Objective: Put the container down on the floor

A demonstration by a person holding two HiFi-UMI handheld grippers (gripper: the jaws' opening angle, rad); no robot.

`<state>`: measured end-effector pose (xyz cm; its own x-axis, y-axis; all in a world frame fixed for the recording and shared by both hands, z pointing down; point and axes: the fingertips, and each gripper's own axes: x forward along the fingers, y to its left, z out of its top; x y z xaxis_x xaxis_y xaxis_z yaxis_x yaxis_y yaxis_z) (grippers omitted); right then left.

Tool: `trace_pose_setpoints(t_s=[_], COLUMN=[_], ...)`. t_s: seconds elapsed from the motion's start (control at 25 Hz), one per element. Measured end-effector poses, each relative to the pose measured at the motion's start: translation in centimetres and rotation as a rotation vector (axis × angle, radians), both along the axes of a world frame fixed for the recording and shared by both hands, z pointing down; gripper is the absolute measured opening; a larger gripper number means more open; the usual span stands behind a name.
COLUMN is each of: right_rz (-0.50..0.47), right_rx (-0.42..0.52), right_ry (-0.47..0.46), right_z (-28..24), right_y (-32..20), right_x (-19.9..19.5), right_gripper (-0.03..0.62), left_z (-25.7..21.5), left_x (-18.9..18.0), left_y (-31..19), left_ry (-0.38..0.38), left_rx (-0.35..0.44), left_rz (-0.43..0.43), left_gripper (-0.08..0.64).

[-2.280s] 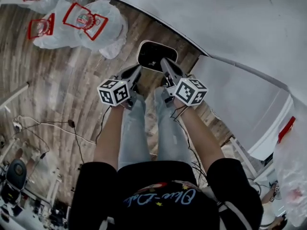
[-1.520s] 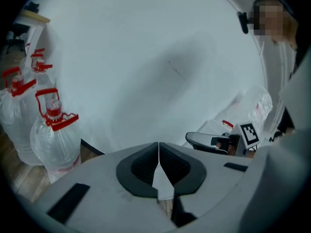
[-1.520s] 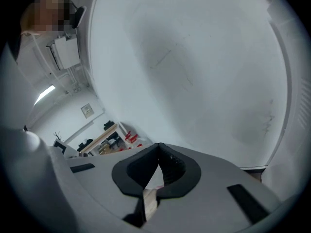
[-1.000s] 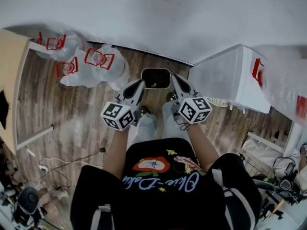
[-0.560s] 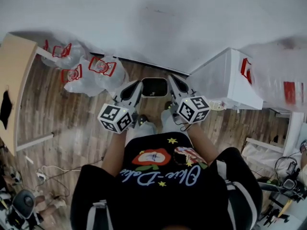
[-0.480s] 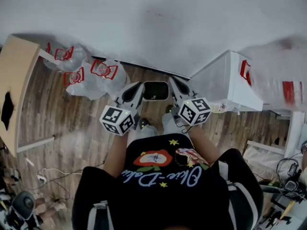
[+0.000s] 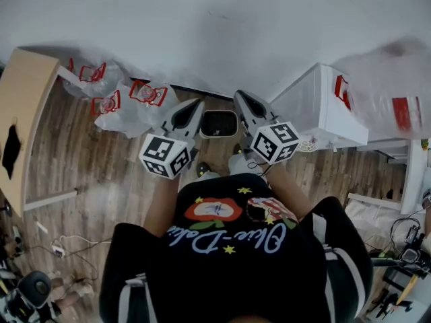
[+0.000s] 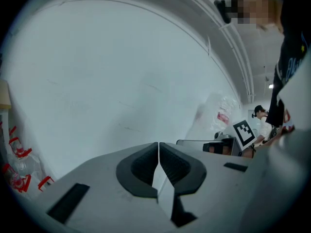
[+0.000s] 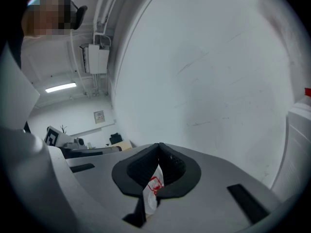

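Since a couple of seconds ago the person has straightened up. Back then the tips of both tools sat right at the rim of the container [image 7: 219,123]; now the left tool [image 7: 195,105] and the right tool [image 7: 240,97] are lifted well clear of it. From the head view they look larger, while the container looks smaller than before. The container has stayed where it was put. It lies flat on the wooden floor [image 7: 87,173], close to the foot of the white wall [image 7: 202,25], and shows in the gap between the two raised tools, touching neither.

Both tools are clenched tight and empty. The left gripper view shows its dark pads [image 8: 143,165] meeting along one thin seam, and the right gripper view shows its pads [image 9: 141,168] pressed together the same way, with nothing held in either.

By my count there are two tools and one container. A heap of clear plastic bags [image 7: 128,106] lies on the floor to the left, with three red prints showing. One more clear bag [image 7: 394,89] sits over the white cabinet [image 7: 323,110] on the right. One tan desk [image 7: 23,106] stands at the left edge.
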<state>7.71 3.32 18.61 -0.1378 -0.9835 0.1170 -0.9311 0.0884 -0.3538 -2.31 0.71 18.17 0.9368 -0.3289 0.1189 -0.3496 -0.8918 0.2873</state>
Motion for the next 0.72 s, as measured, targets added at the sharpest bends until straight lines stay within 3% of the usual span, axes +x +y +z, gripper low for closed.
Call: trace_pose_setpoints(t_s=[0.72], right_rz=[-0.009], right_rx=[0.019], right_ry=[-0.022], right_z=[-0.77], right_y=[0.41], right_x=[-0.70], right_gripper=[-0.002], left_z=[-0.01], left_x=[0.27], left_y=[0.53], left_ry=[-0.012], left_rx=[0.005], left_rz=[0.009], left_gripper=[0.009])
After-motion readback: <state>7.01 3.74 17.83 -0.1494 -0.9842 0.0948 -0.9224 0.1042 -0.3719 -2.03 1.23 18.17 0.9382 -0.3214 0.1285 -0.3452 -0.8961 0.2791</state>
